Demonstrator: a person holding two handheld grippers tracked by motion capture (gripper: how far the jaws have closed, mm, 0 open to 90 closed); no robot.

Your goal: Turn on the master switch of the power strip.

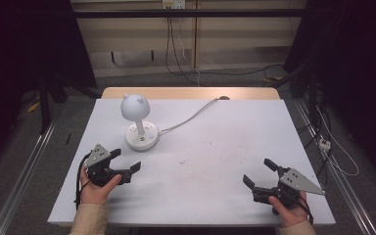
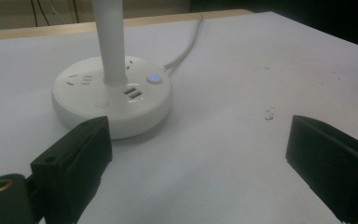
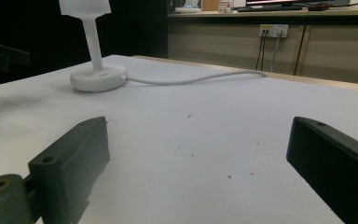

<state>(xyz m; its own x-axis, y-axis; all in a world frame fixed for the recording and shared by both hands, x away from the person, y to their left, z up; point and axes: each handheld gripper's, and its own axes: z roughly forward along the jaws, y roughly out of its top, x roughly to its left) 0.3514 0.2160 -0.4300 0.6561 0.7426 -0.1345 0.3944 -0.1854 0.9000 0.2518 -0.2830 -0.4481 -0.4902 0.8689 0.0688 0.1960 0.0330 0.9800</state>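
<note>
- Table (image 1: 215, 147): matt white top, faintly speckled with dark specks; bare wood strip along the 12 o'clock edge.
- Lamp (image 2: 114, 88): smooth white plastic, slightly glossy base.
- Cord (image 3: 191, 78): smooth white, rubbery-looking.
- Fingers (image 2: 74, 158): matt black plastic.
- Plates on grippers: dull grey metal look.
- Sleeves (image 1: 89, 220): beige knit cloth.

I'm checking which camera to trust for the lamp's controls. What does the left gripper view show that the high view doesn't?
Left gripper view: the lamp base close up, with a lit blue button, USB ports and sockets.
High view: the lamp's round head, both hands, and the left gripper and right gripper, both open.
Both: the base, stem, white cable and white table.
</note>
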